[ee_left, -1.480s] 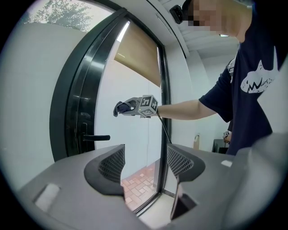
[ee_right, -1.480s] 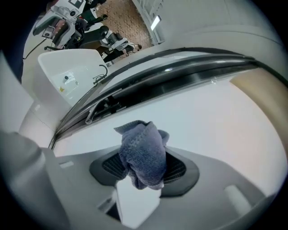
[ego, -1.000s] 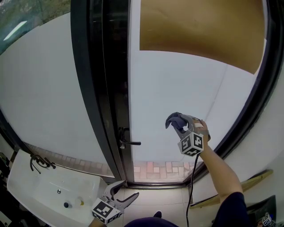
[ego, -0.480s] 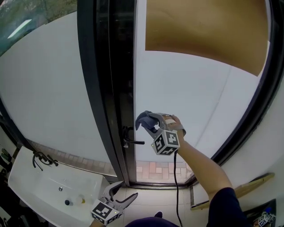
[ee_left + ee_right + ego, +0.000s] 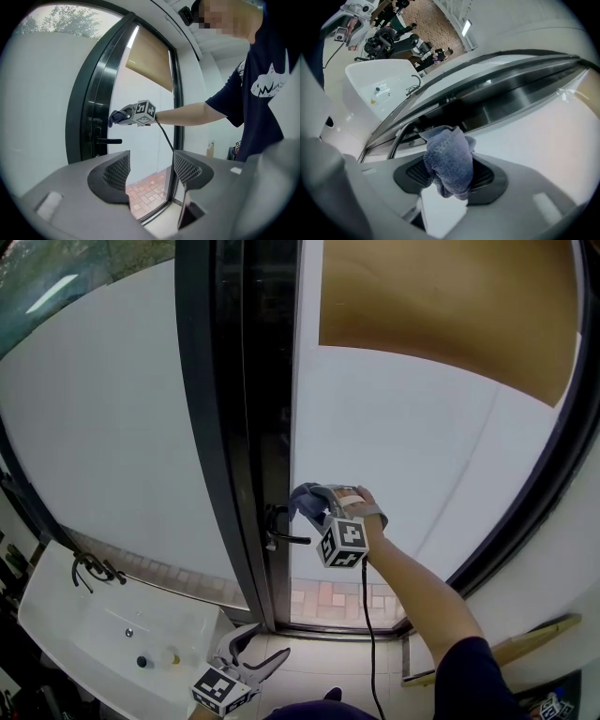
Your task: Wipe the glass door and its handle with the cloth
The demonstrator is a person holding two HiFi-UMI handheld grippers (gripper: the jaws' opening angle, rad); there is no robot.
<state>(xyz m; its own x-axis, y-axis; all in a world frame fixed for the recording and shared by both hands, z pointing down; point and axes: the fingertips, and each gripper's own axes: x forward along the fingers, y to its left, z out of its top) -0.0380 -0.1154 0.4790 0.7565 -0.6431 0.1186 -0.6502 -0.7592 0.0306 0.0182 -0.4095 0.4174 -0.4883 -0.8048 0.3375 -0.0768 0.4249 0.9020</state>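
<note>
One blue-grey cloth [image 5: 449, 161] is clamped in the right gripper's [image 5: 319, 510] jaws, just beside the single black handle [image 5: 281, 532] of the glass door [image 5: 422, 446]. The left gripper [image 5: 261, 648] is seen low, jaws apart and empty.

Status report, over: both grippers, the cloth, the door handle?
Right gripper shut on blue cloth, close above the door handle, contact unclear. Left gripper open, empty, held low. Nothing in the way.
</note>
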